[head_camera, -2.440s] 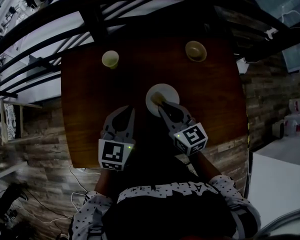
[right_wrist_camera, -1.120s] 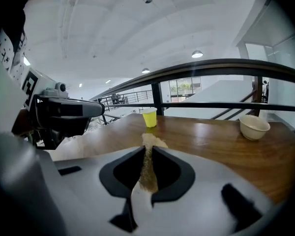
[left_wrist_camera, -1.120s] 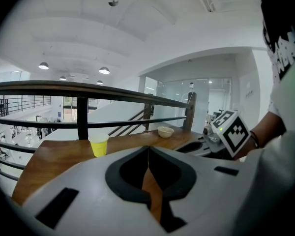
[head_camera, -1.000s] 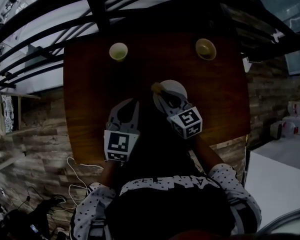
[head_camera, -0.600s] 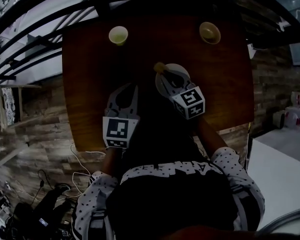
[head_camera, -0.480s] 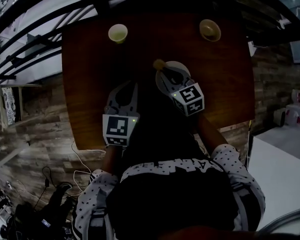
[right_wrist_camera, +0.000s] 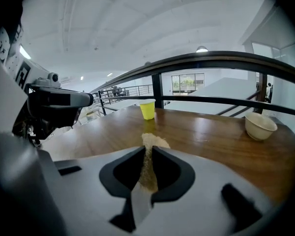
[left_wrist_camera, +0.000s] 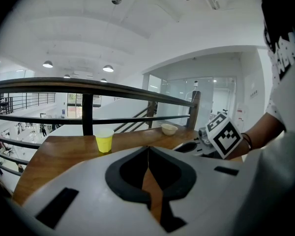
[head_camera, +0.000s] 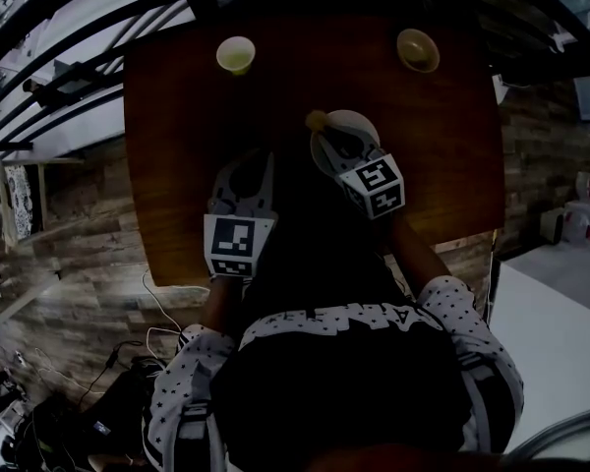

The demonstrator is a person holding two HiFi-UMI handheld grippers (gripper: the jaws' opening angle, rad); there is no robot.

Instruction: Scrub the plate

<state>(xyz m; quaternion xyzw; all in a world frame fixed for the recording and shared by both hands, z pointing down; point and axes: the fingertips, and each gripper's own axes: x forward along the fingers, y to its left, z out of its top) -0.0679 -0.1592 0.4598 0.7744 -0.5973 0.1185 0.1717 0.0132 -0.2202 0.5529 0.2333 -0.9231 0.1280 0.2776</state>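
At the table, head view: a wooden table (head_camera: 177, 116) had a white plate (head_camera: 360, 122) sitting at about 1 o'clock from the middle of the shot, well inside the table's edges.
Right gripper: the right gripper (head_camera: 326, 134) was over the plate's near-left part. A tan sponge (head_camera: 317, 120) poked out of its tip toward 11 o'clock, right at the plate's rim.
Left gripper: the left gripper (head_camera: 256, 161) hung at 9 o'clock of the plate, near it but not touching as far as I could tell.
Other stuff: a yellow cup (head_camera: 235, 55) was off at 11 o'clock and a small bowl (head_camera: 417, 50) at 1 o'clock, both well apart from the plate.
Left gripper view: the left gripper (left_wrist_camera: 148, 149) had its jaws pressed together with nothing between them, just table wood showing behind. The cup (left_wrist_camera: 104, 142) was at 11 o'clock and the bowl (left_wrist_camera: 169, 129) at 1 o'clock, near the railing (left_wrist_camera: 88, 87).
Right gripper view: the right gripper (right_wrist_camera: 148, 151) had its jaws clamped tight on the sponge (right_wrist_camera: 154, 141), which stuck out ahead toward 12 o'clock. I couldn't pick out the plate for sure here.
Handling guess: the plate looked stiff, smooth, probably slippery and breakable, and light enough to skate on the wood under scrubbing. I'd pin it by the rim on its 9 o'clock side with the free gripper. The sponge looked soft and squashy, and gripping it by the back end seemed right.
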